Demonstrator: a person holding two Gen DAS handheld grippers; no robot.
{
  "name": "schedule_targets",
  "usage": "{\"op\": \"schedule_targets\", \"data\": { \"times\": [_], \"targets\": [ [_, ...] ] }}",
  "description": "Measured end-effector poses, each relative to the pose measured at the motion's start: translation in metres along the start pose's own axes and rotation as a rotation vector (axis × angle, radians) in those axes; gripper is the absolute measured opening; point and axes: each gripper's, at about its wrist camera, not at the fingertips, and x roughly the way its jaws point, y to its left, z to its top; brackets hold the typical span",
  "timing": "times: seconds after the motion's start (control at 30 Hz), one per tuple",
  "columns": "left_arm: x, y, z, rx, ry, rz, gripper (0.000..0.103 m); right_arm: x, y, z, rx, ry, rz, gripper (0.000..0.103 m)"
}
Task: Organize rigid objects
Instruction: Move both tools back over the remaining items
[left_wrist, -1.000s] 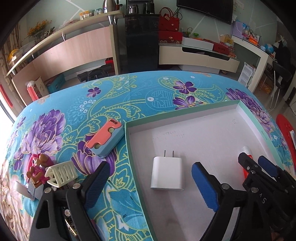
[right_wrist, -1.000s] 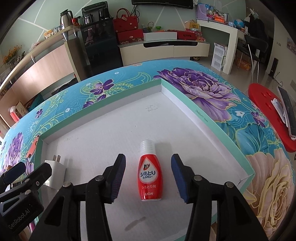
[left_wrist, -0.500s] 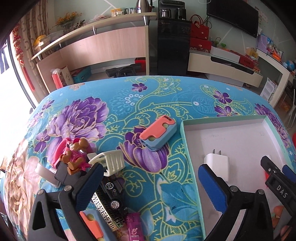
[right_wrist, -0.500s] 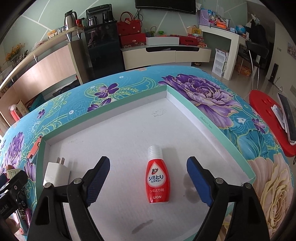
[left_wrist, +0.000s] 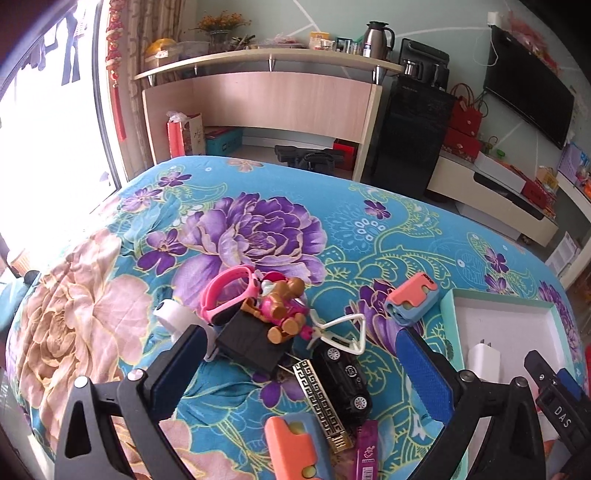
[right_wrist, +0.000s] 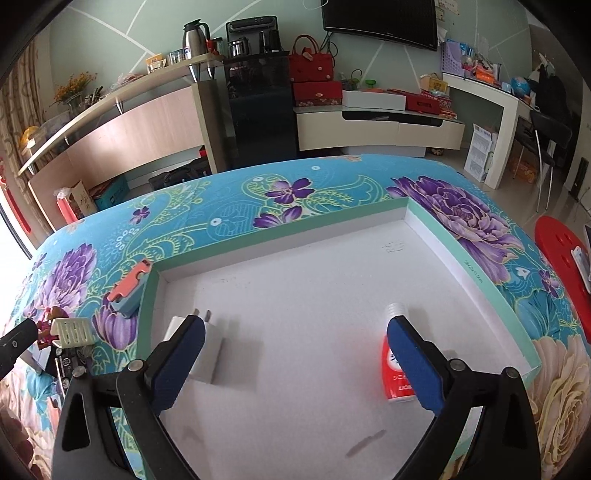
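Note:
My left gripper (left_wrist: 303, 365) is open and empty above a pile of small objects on the flowered cloth: a toy figure (left_wrist: 282, 308), a black box (left_wrist: 247, 341), a pink band (left_wrist: 225, 295), a white rack (left_wrist: 340, 330), a black toy car (left_wrist: 345, 376) and a gold bar (left_wrist: 321, 402). A coral-and-blue case (left_wrist: 412, 299) lies beside the white tray (left_wrist: 452, 325). My right gripper (right_wrist: 295, 365) is open and empty over the tray (right_wrist: 480, 269), which holds a white charger (right_wrist: 207, 354) and a red bottle (right_wrist: 395, 373).
A second coral case (left_wrist: 291, 443) and a purple packet (left_wrist: 365, 448) lie at the near edge in the left wrist view. The right gripper's tip (left_wrist: 554, 391) shows at the right of that view. A red stool (right_wrist: 561, 251) stands right of the table.
My left gripper swung left from the tray to the pile of objects. My right gripper opened wide, left the red bottle lying in the tray and drew back.

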Motion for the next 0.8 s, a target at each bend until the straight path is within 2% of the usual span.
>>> {"op": "schedule_targets", "data": {
  "times": [0.37, 0.63, 0.8],
  "targets": [
    [-0.017, 0.060, 0.000, -0.092, -0.040, 0.062, 0.103, -0.020, 0.057, -0.007, -0.078, -0.026, 0.162, 0.099],
    [-0.022, 0.089, -0.001, -0.120, -0.047, 0.104, 0.103, -0.023, 0.095, -0.022, -0.124, 0.031, 0.283, 0.099],
    [-0.020, 0.100, -0.004, -0.137, -0.034, 0.123, 0.103, -0.023, 0.113, -0.034, -0.174, 0.061, 0.285, 0.099]
  ]
}}
